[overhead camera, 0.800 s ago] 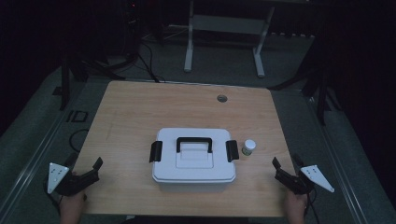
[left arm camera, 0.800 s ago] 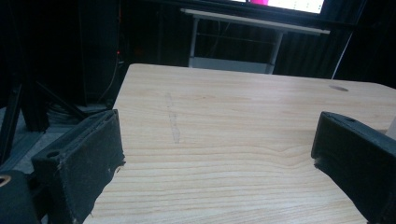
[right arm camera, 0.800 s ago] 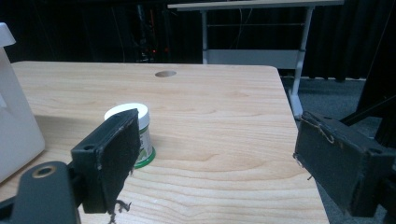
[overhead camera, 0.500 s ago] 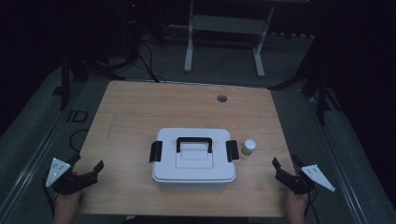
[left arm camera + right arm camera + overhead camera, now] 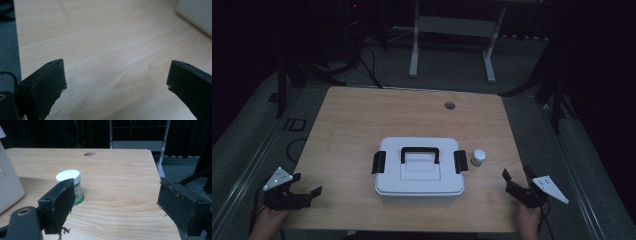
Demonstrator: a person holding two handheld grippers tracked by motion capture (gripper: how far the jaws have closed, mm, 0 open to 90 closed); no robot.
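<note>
- Centrally on the wooden desk (image 5: pixel 362 120) sits a white plastic case (image 5: pixel 419 167) with a black carry handle (image 5: pixel 420 152) on its lid and a black latch on each short side.
- Just beside the case's right latch (image 5: pixel 460 161) stands a small jar (image 5: pixel 478 157) with a white lid, upright and apart from the case; the right gripper view shows a green label on its body (image 5: pixel 78 192).
- A small round grommet hole (image 5: pixel 449 105) lies in the desk's far half, well apart from the case.
- At the desk's near left corner the left gripper (image 5: pixel 307 196) hovers, held by a hand (image 5: pixel 267 222) that enters from the bottom edge; its grey three-cornered plate (image 5: pixel 277 178) sits on top.
- Its jaws are spread wide with nothing between them; the left gripper view shows bare wood grain under the gap and a corner of the case (image 5: pixel 197 13) at the upper right.
- At the near right edge of the desk the right gripper (image 5: pixel 516 179) points toward the far side, held by the other hand (image 5: pixel 528 222), with its grey plate (image 5: pixel 549 187) out to the right.
- Its jaws also stand wide apart and hold nothing; in the right gripper view the jar stands just behind one jaw, not between the two.
- Beyond the desk, on the dark carpeted floor (image 5: pixel 452 75), stand the pale legs of another table (image 5: pixel 452 30) and some trailing cables.
</note>
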